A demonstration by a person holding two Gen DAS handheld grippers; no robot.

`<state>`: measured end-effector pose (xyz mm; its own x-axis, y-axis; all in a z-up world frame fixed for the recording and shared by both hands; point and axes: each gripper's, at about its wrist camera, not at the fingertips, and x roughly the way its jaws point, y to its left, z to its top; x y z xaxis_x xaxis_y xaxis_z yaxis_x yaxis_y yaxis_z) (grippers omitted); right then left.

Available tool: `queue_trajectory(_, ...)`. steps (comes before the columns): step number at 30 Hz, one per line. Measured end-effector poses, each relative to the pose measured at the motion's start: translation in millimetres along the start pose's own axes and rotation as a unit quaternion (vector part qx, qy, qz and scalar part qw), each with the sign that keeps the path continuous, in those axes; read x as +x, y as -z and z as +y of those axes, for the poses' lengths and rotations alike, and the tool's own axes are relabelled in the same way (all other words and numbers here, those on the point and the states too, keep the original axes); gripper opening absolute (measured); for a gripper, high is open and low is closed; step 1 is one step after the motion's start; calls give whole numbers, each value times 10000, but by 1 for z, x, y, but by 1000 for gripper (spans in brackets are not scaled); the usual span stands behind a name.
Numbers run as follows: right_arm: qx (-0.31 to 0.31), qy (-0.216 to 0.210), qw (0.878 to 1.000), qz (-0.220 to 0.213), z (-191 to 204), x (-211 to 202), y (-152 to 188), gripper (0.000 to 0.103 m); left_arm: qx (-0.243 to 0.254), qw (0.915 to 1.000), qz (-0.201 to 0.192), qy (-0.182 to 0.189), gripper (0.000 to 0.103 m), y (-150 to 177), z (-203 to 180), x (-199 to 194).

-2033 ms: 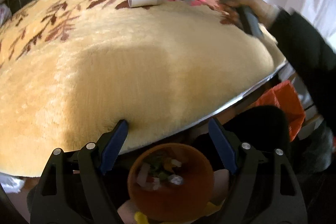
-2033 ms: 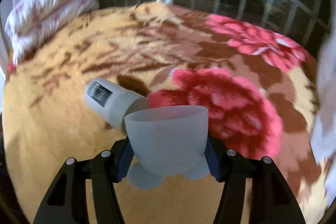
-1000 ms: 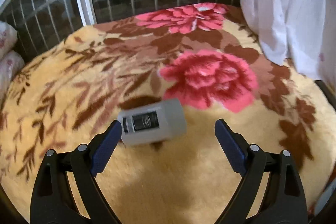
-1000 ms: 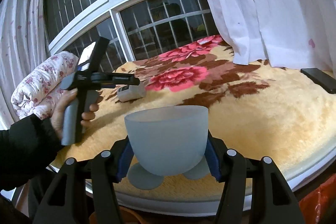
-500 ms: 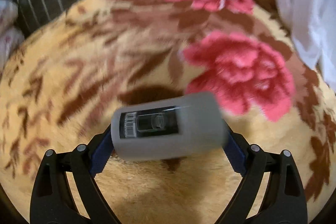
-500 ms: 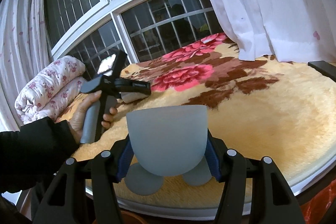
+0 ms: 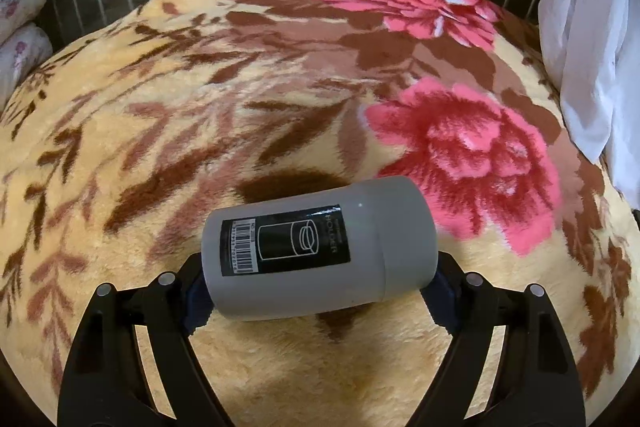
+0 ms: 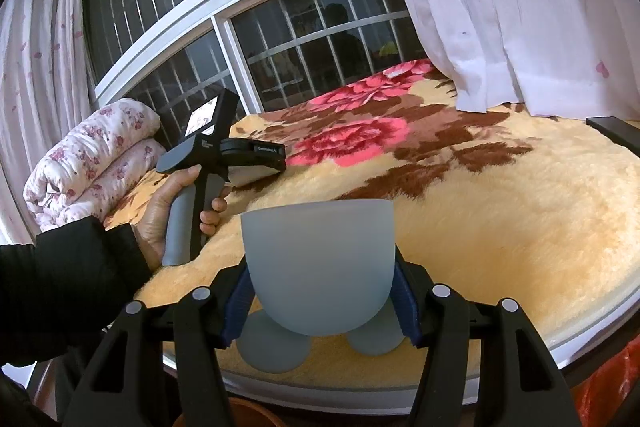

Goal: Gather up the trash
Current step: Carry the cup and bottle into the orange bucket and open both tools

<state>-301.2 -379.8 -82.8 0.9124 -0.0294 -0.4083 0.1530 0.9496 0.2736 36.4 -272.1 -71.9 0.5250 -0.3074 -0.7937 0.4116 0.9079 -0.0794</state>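
A grey cylindrical holder with a black barcode label lies on its side across my left gripper, whose fingers press on its two ends over the floral blanket. My right gripper is shut on a frosted grey footed cup, held upright above the blanket's near edge. In the right wrist view the left gripper shows at the left, in a hand, with the holder between its fingers.
White curtain hangs at the right. Barred window stands behind the bed. Folded floral quilts lie at the left. A dark flat object lies at the far right edge. An orange bin rim shows below.
My left gripper has closed in on the grey holder and grips it end to end. The right gripper still holds the cup, nearly still.
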Motion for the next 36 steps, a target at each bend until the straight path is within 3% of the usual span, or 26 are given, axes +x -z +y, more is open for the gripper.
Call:
queue_trajectory(9, -2, -56, 9998, 174, 22, -5, 4, 59, -60, 9999, -81, -20, 81, 16, 7, -25)
queue_trajectory(15, -221, -167, 9992, 296, 53, -15, 9, 59, 420, 9981, -441, 59, 81, 51, 7, -80)
queue_trajectory(29, -690, -260, 9929, 937, 107, -41, 57, 59, 937, 9944, -468, 106, 81, 189, 64, -185)
queue_trajectory(36, -945, -488, 9811, 1614, 126, -43, 95, 59, 1231, 9920, 27, 261, 81, 264, 79, -203)
